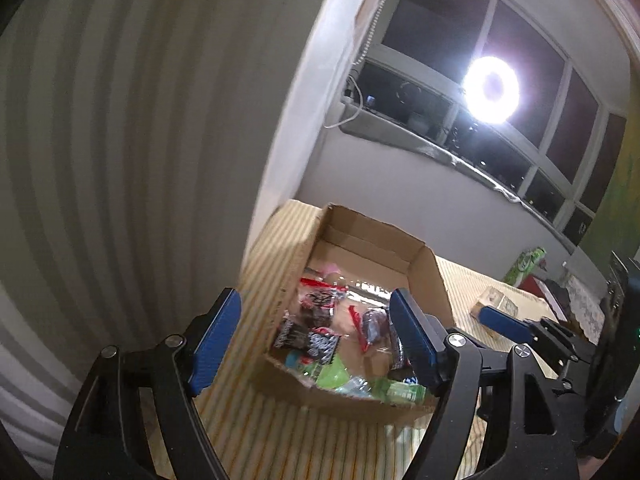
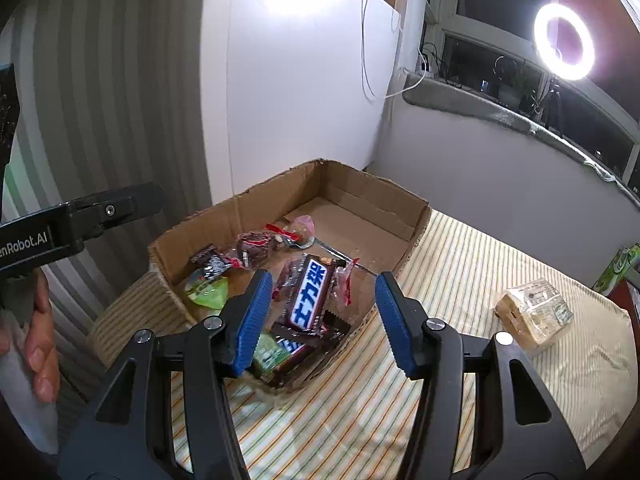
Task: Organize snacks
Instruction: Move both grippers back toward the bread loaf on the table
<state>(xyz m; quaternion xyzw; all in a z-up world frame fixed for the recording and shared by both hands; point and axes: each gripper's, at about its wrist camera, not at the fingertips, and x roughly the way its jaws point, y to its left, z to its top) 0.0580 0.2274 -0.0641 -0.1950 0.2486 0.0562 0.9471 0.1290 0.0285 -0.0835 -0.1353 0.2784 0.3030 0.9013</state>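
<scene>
An open cardboard box [image 2: 384,196] sits on a striped tablecloth and holds several snacks: a brown chocolate bar with blue-and-white lettering [image 2: 310,294], dark wrapped candies [image 2: 252,248], a green jelly cup [image 2: 208,290]. The box also shows in the left wrist view [image 1: 434,276] with the snacks [image 1: 316,336]. My right gripper [image 2: 320,312] is open and empty, just above the box's near corner. My left gripper [image 1: 316,336] is open and empty, in front of the box. A wrapped sandwich-like snack [image 2: 534,312] lies on the cloth right of the box; it also shows in the left wrist view [image 1: 494,300].
The right gripper [image 1: 504,322] shows in the left wrist view beside the box. A green carton [image 2: 618,266] stands at the table's far right. A striped wall is at left, a white wall behind the box. A ring light [image 2: 564,42] glares by the window.
</scene>
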